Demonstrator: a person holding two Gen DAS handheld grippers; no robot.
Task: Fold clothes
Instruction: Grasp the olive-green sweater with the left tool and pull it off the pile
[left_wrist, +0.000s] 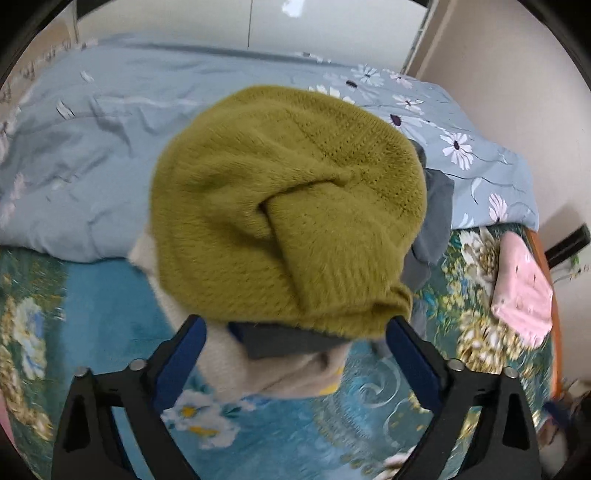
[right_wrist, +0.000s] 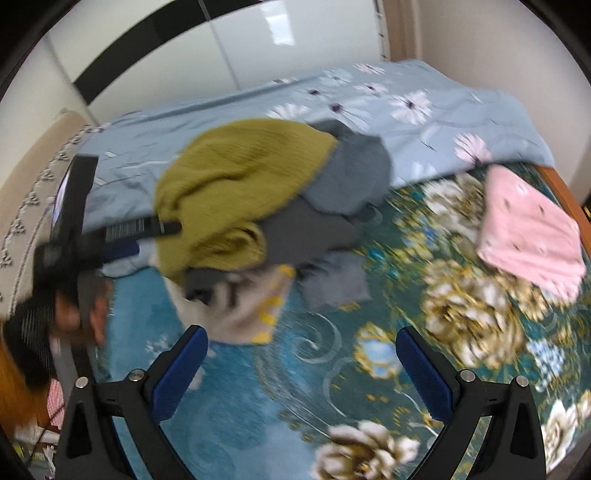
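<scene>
Both grippers spread wide, empty: left gripper (left_wrist: 295, 328) at the pile's near edge, right gripper (right_wrist: 301, 339) over bedspread (right_wrist: 332, 387). Quilt (left_wrist: 110, 147) far. Green sweater (left_wrist: 288, 206) tops grey (right_wrist: 351, 177) and beige (left_wrist: 295, 373) clothes, mid-bed. Pink fold (right_wrist: 528, 232) right.

Both grippers (left_wrist: 293, 325) (right_wrist: 301, 336) wide apart
</scene>
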